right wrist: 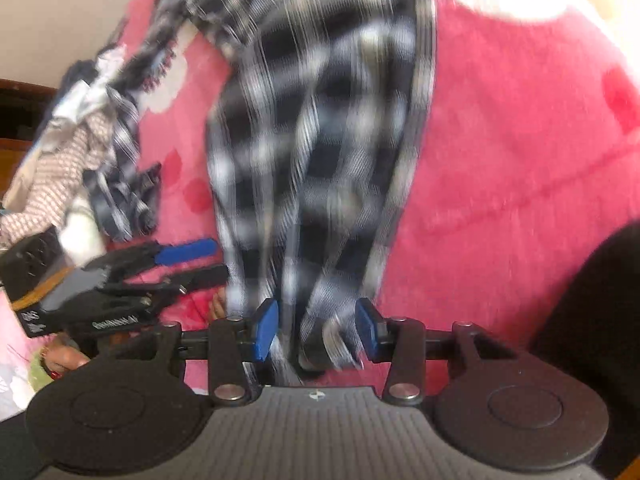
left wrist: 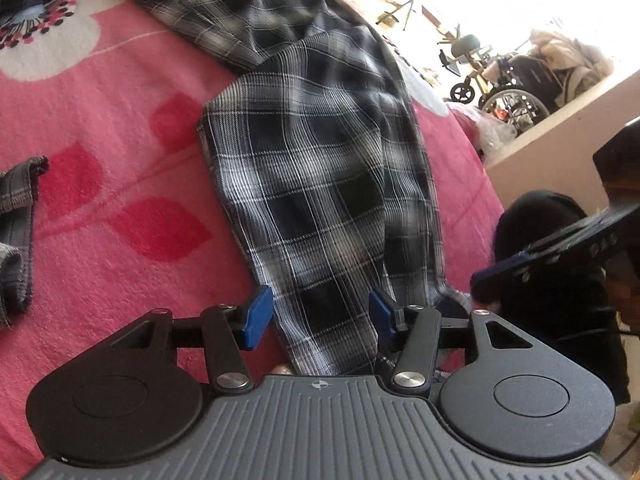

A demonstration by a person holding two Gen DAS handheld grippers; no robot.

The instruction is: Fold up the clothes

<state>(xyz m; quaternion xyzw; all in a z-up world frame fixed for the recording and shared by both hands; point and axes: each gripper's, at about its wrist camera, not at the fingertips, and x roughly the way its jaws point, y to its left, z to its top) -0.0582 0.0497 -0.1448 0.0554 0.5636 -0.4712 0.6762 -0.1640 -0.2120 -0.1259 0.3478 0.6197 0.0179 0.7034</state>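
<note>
A black-and-white plaid garment (left wrist: 320, 184) lies stretched in a long strip across the pink flowered blanket (left wrist: 100, 280). My left gripper (left wrist: 320, 316) hangs over its near end, jaws apart. The cloth runs between the blue pads (left wrist: 258, 316), which do not press on it. My right gripper (right wrist: 316, 328) stands over the bunched end of the same plaid garment (right wrist: 320, 140), blurred by motion. Its blue pads (right wrist: 266, 328) stand apart on either side of the fabric. Each gripper shows in the other's view: the right gripper (left wrist: 540, 256) and the left gripper (right wrist: 180, 260).
A heap of other clothes (right wrist: 80, 152) lies at the blanket's left side. A grey garment (left wrist: 16, 232) lies at the left edge of the left wrist view. A person's black sleeve (right wrist: 592, 320) is close by. A wheelchair (left wrist: 512, 88) stands beyond the bed.
</note>
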